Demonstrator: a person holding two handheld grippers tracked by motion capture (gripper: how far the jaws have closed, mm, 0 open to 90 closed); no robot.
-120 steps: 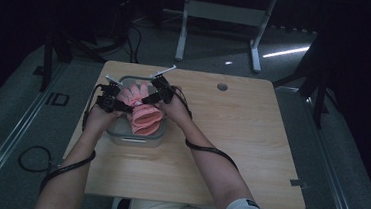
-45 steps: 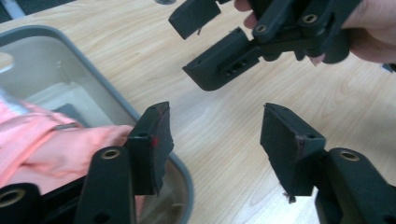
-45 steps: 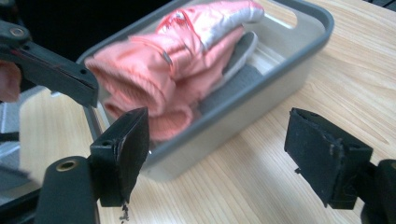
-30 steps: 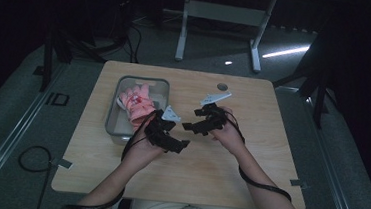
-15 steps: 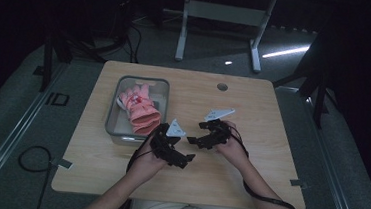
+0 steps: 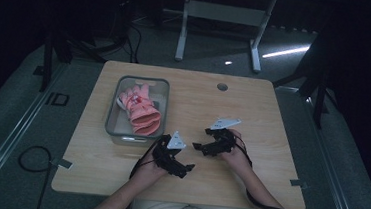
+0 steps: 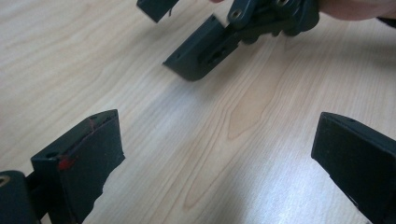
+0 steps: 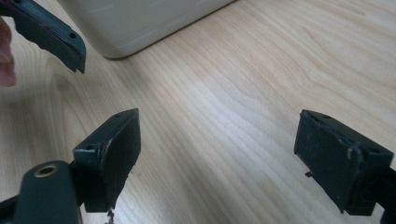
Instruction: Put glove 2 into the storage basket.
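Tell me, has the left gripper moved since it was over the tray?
Yes. The left gripper has come away from the tray with the pink gloves, toward the table's near edge.

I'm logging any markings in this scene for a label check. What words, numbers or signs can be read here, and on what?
"ID": large pale letters on the grey floor left of the table.
The pink gloves in the grey bin show a small red and white patch, too small to read.
Nothing else legible.
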